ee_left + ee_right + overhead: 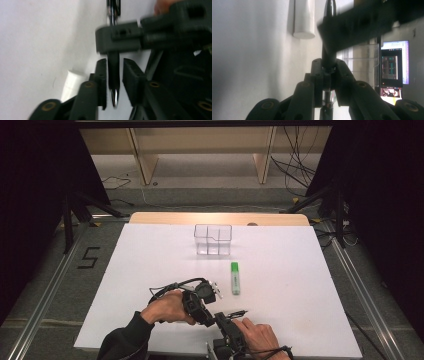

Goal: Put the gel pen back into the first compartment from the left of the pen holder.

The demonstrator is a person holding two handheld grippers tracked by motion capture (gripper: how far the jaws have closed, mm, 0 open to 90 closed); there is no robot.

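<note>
Near the table's (150,250) front edge, the left gripper (218,296) has its jaws slightly apart around a black pen (113,75), the pads not pressing it. Just right of it, the right gripper (223,316) is clamped tight on the pen. Farther right a green highlighter (234,278) lies flat, near a clear organizer (213,240).

We see a white bench (150,265) w/ wooden far edge. Clear divided container (213,240) stands near that edge, centre. Green highlighter (234,278) lies just in front of container, slightly right, lengthwise.
</note>
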